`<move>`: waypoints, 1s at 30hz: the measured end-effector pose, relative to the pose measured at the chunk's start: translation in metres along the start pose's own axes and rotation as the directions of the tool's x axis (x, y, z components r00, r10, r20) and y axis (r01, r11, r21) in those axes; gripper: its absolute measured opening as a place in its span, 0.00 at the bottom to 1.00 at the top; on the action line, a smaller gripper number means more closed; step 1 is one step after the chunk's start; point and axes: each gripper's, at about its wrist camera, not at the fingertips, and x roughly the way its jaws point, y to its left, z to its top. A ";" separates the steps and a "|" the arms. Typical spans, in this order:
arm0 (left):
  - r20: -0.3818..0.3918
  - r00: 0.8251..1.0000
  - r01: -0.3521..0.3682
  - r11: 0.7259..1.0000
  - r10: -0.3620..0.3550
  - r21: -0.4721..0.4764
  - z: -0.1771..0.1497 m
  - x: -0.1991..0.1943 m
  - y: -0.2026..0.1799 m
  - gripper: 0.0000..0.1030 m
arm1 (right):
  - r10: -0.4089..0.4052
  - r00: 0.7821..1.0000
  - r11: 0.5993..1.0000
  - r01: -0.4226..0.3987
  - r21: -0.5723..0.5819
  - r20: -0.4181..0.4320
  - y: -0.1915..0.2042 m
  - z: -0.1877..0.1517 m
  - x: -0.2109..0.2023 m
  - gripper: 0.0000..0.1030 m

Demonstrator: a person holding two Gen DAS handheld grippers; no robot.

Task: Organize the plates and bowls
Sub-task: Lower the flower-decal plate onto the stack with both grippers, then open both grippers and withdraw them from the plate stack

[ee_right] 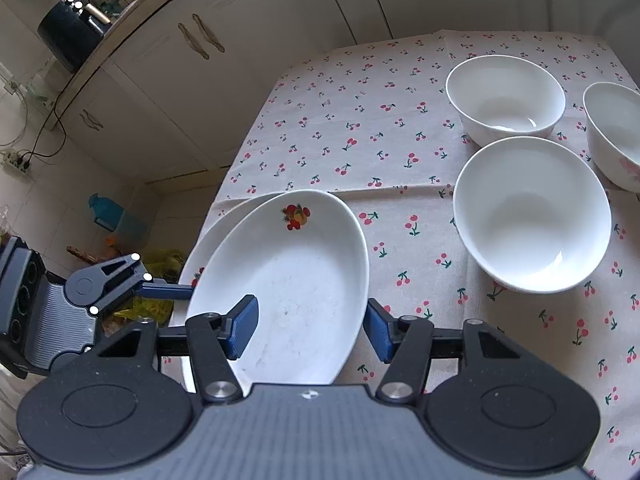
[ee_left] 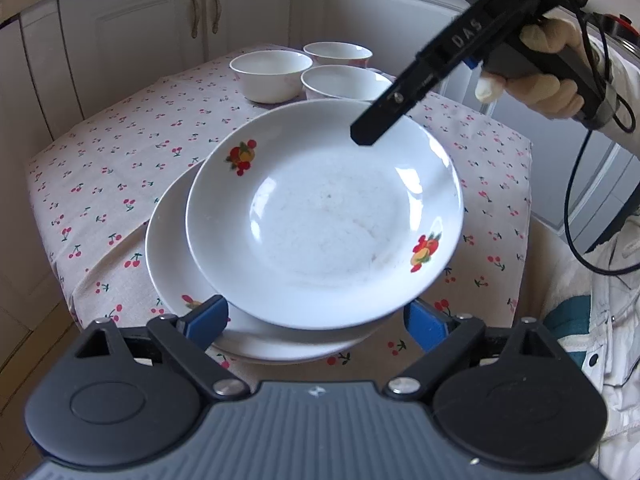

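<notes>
Pinching the rim of the upper white fruit-printed ceramic plate (ee_right: 296, 288), the right gripper (ee_right: 308, 328) holds it tilted over a second white plate (ee_left: 180, 264) on the cherry-print tablecloth (ee_right: 340, 120). Three white ceramic bowls (ee_right: 532, 212) stand beyond its jaws. The left gripper (ee_left: 316, 320) is spread wide, pads clear of the plate edge between them.

Left gripper (ee_left: 316, 316): black linkage arms, blue pads (ee_left: 208, 318), silver pivot screws (ee_left: 226, 387), grey ribbed body.

Right gripper (ee_right: 310, 326): same build. Seen beyond the left gripper, its black finger (ee_left: 424, 84) carries pale "DAS" lettering and a small screw. Black cable (ee_left: 572, 216) loops below its handle.

Hand (ee_left: 536, 76) in cream glove. White jacket (ee_left: 608, 320), teal patch.
</notes>
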 end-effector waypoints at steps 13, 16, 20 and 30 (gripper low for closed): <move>0.036 0.998 -0.044 0.999 0.045 -0.026 -0.004 -0.010 -0.006 0.92 | -0.107 0.994 0.987 0.108 -0.122 0.018 0.022 -0.012 0.014 0.65; 0.057 0.997 -0.049 0.998 0.051 -0.046 -0.007 -0.013 -0.008 0.94 | -0.117 0.993 0.981 0.120 -0.153 0.028 0.025 -0.015 0.017 0.66; 0.071 0.994 -0.072 0.994 0.079 -0.085 -0.010 -0.016 -0.007 0.96 | -0.105 0.994 0.981 0.106 -0.161 0.015 0.026 -0.018 0.022 0.66; 0.122 0.984 -0.113 0.985 0.129 -0.132 -0.007 -0.033 -0.022 0.97 | -0.095 0.991 0.971 0.113 -0.209 0.096 0.030 -0.031 0.005 0.83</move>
